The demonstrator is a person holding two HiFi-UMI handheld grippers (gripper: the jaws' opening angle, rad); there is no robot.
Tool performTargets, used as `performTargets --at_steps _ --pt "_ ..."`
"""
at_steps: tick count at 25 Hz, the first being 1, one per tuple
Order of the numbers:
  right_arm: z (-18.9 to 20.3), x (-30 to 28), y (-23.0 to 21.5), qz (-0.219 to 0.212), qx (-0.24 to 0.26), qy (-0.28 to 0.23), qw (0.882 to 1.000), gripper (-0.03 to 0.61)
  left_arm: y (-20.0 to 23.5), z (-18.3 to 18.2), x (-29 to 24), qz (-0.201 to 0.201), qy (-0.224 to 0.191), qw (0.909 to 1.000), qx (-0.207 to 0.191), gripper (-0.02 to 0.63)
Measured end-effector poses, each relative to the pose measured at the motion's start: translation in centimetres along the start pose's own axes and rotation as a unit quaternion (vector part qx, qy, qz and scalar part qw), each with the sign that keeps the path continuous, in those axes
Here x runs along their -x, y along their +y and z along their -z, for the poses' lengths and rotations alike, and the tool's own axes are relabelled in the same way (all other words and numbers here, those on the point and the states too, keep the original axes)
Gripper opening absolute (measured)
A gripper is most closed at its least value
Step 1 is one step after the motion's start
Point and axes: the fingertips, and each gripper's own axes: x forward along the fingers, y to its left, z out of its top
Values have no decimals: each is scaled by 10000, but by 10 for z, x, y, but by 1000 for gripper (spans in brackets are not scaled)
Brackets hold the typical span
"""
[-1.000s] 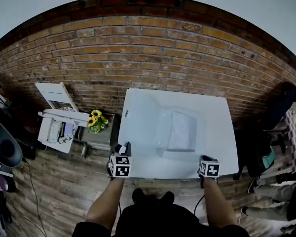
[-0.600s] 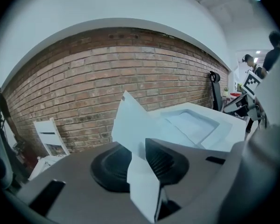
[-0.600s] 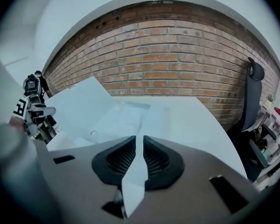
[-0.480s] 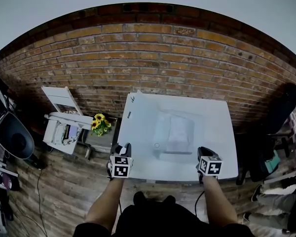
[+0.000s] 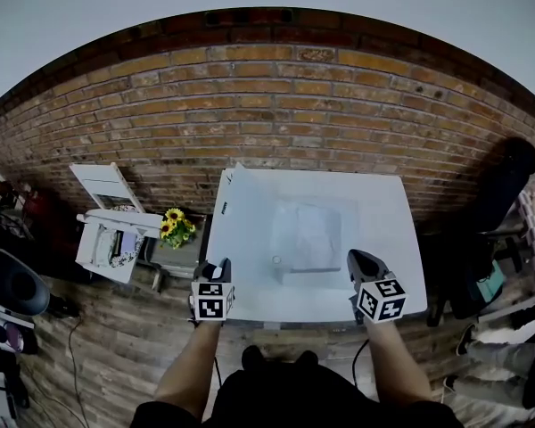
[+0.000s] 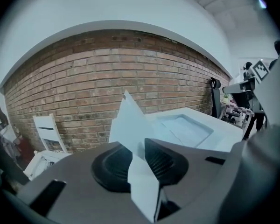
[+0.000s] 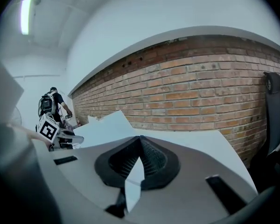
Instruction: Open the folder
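Both forearms reach forward; your left gripper (image 5: 221,270) at 7 o'clock, right gripper (image 5: 358,261) at 5, pinch the white sheet (image 5: 250,221).

Brick wall (image 5: 276,105), wooden floor (image 5: 98,346), white chair (image 5: 107,226).

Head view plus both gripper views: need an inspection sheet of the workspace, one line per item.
Surface: white sheet spread flat, left edge lifted.
Job's things: translucent folder lies flat mid-sheet, looks closed.
Clutter: nothing seen.
Grippers: left gripper shut on the white sheet's near edge; right gripper jaws just closed, shut on the same edge.
Cables: thin cable on the floor, left.
Surroundings: brick wall, wood floor, white chair, sunflowers, black chair.
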Motion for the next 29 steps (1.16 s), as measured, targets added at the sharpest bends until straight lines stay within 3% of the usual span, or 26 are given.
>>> performTargets --at_steps 11,29 --pt "-9 13 18 -251 169 -224 9993 15 -6 -11 2 150 -175 9993 308 81" --pt "-5 10 15 -328 100 -249 9991 15 -9 -10 1 162 -161 9989 407 77"
